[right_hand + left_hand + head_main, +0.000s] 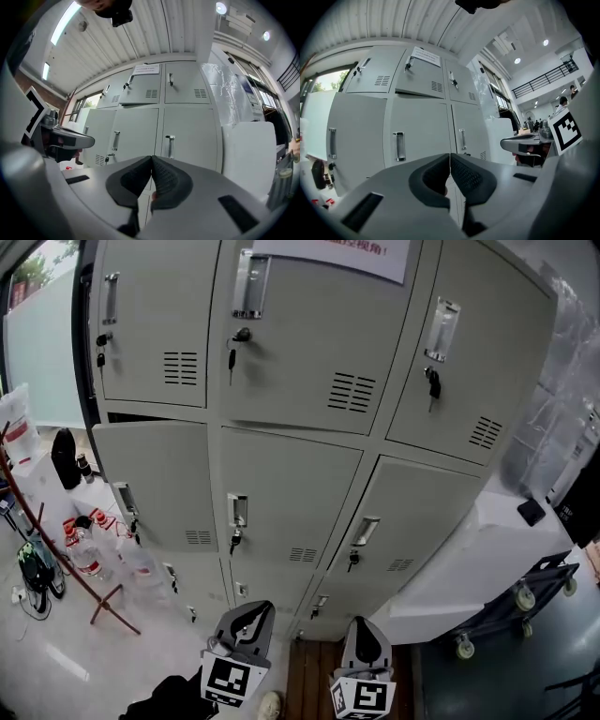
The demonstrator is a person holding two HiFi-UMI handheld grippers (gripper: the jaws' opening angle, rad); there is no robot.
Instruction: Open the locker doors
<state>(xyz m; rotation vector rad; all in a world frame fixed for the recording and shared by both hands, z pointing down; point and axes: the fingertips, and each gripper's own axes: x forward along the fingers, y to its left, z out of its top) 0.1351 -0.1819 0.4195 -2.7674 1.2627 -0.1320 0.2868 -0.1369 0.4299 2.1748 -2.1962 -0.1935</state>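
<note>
Probably a workplace hall: lockers [291,493], mezzanine railing [543,78].

- Lockers [291,493]: far, centre.
- Left tool [249,611], right tool [362,626]: near, side by side before the lockers.
- Bottles [89,554]: on the floor [56,652], left.
- Cart [525,601]: right.

Matt grey metal locker doors [291,493], glossy metal handles [249,284], wooden floor planks [309,676]

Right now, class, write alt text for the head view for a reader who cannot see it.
A bank of grey lockers, with keys hanging in several locks. At the bottom edge, the left hand-held gripper and right hand-held gripper point at the lockers without touching them. Bottles stand at the far left.
</note>
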